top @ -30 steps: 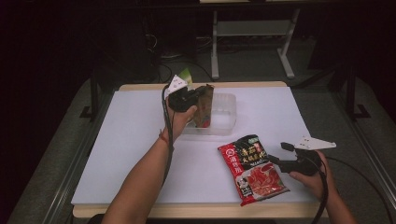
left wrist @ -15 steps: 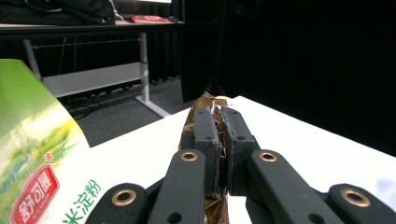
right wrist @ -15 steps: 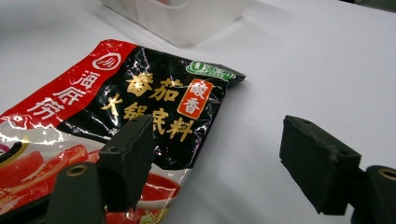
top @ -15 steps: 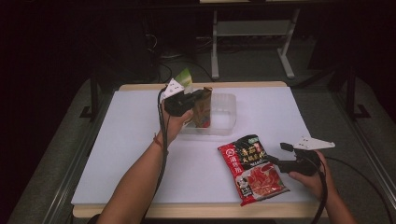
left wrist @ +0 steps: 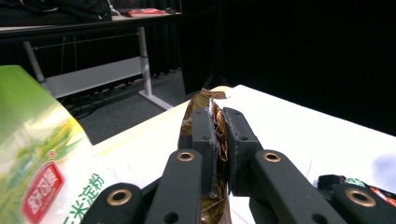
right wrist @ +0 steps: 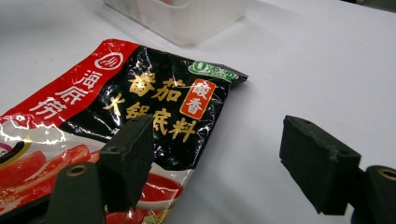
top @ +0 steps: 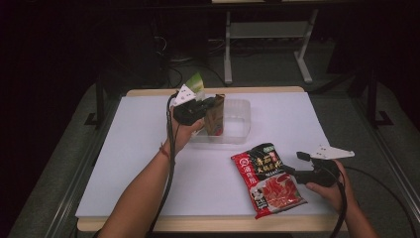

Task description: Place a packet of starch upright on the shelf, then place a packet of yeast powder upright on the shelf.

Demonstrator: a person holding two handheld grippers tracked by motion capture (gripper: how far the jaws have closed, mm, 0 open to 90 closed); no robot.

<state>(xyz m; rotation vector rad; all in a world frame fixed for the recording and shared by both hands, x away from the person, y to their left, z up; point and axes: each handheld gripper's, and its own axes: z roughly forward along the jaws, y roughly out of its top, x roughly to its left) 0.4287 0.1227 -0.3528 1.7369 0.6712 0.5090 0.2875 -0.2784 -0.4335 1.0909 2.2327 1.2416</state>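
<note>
Left tongs (top: pixel 214 105) pinch the brown packet (top: pixel 216 115) upright over the clear tub (top: pixel 236 121) near the tabletop's far edge, jaws just loosening. Right tongs (right wrist: pixel 219 163) stand apart beside the red pouch (top: pixel 267 178), near edge.

On the red-and-black sauce packet (right wrist: pixel 116 107) I read "海底捞" in white down its red band, under a round white logo. Large gold characters "番茄" and "火锅底料" run across the black field, with "酸香" on an orange tag at about three o'clock of them. A green oval at one o'clock carries "0添加". On the green-and-white bag (left wrist: pixel 42 172) I read "米淀粉" beside a red badge I can't make out.
</note>
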